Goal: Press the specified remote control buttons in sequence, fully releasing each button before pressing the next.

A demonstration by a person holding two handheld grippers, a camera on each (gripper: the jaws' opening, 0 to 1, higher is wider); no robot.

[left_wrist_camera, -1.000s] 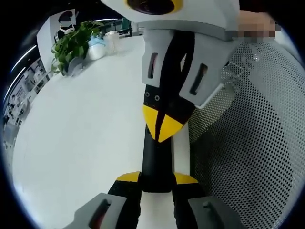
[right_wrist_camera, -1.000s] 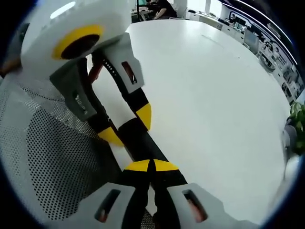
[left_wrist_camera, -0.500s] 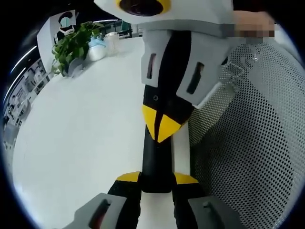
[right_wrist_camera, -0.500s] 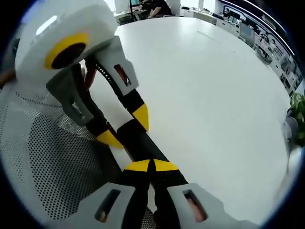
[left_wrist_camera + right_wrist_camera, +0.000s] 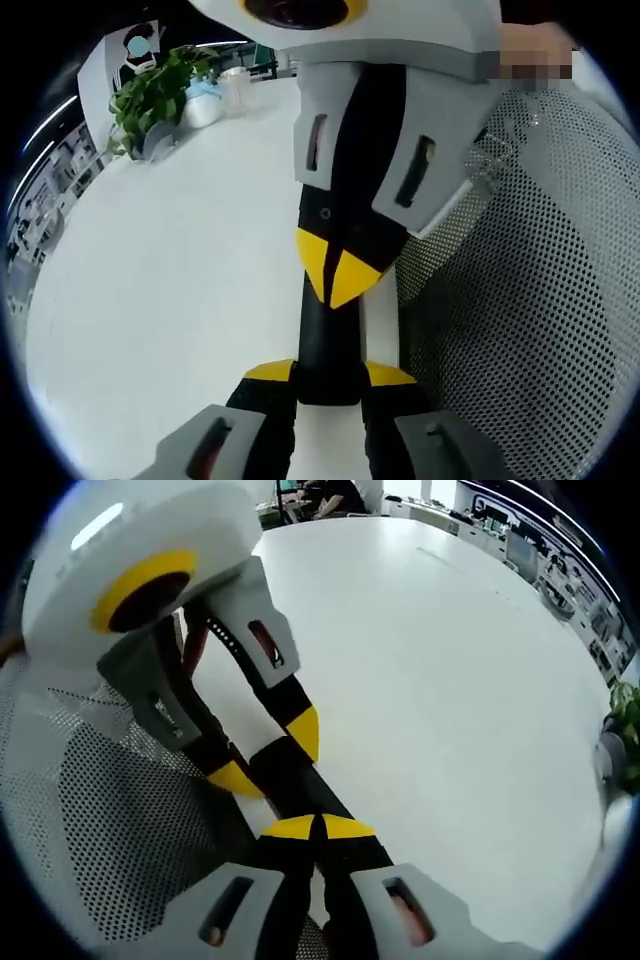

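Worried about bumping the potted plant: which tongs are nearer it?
Right. The right tongs rest on the remote farther toward the plant; the left tongs hold its near end.

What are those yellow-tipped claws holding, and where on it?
The left gripper clamps one end of a black remote control between its tips. The right gripper is shut, its tips resting on top of the remote, pressing rather than holding.

Remote control (image 5: 328, 330): smooth black plastic, faintly glossy. Left gripper (image 5: 330, 372) and right gripper (image 5: 318, 827): matt grey and white moulded plastic shells with black jaws ending in matt yellow tips. Table (image 5: 170, 270): smooth white surface, low sheen. Perforated panel (image 5: 520, 300): pale grey sheet pierced with regular round holes, matt; material unclear.
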